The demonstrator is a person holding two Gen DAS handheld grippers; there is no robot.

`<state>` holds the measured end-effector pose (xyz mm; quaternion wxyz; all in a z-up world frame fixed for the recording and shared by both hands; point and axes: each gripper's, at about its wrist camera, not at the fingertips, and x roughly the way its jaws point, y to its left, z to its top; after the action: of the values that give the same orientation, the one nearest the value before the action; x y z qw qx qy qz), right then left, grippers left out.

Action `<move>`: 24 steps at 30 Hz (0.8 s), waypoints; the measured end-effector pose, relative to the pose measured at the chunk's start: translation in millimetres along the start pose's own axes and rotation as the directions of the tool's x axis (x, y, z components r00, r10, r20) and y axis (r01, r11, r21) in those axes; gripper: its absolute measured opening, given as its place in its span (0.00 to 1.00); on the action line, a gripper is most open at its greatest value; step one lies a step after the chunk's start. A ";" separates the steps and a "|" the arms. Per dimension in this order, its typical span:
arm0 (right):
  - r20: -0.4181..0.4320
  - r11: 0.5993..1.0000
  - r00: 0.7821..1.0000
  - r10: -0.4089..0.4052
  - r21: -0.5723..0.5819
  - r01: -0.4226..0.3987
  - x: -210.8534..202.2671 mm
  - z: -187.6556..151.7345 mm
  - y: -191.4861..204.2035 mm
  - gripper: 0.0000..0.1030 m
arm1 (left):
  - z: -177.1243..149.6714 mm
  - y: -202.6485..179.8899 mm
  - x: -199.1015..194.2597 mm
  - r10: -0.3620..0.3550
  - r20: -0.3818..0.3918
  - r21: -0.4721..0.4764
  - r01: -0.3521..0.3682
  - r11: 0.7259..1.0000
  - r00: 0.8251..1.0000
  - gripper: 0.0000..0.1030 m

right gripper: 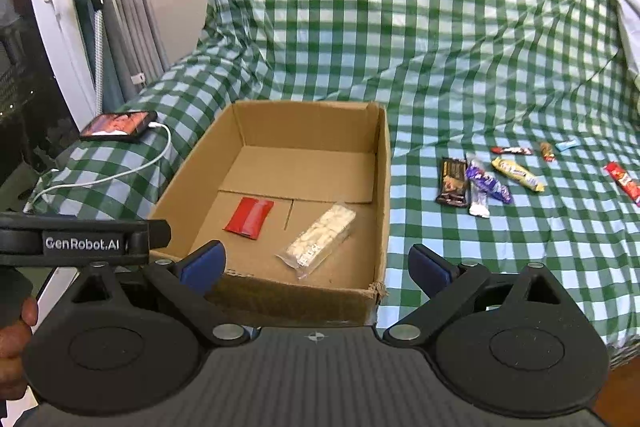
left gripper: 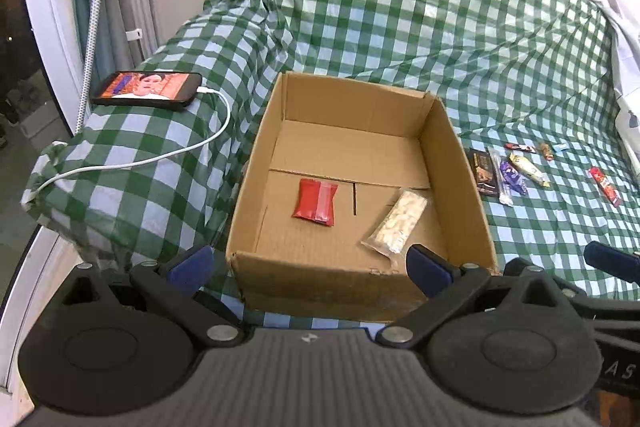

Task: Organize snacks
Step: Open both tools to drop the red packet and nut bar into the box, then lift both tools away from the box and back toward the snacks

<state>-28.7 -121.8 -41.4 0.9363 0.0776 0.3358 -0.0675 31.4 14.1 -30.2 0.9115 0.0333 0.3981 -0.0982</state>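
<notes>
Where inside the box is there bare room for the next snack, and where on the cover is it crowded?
In the box, the far half of the floor is bare, behind the red packet and clear bag. The near left corner is free too. The cloth between box and dark bar is clear; beyond that, snacks crowd together.

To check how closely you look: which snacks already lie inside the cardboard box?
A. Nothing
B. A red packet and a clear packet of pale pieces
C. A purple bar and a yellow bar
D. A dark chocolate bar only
B: on the floor of the cardboard box lie only the red packet and the clear packet.
</notes>
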 end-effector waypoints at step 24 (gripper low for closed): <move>0.088 1.000 0.996 0.015 -0.024 -0.013 -53.0 -16.9 7.9 0.99 | -18.7 1.9 -50.0 0.018 0.091 0.000 -0.018 1.000 0.996 1.00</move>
<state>-78.3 -106.9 -19.6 0.9516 0.0659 0.2941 -0.0603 -14.8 26.1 -6.3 0.9295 0.0326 0.3559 -0.0915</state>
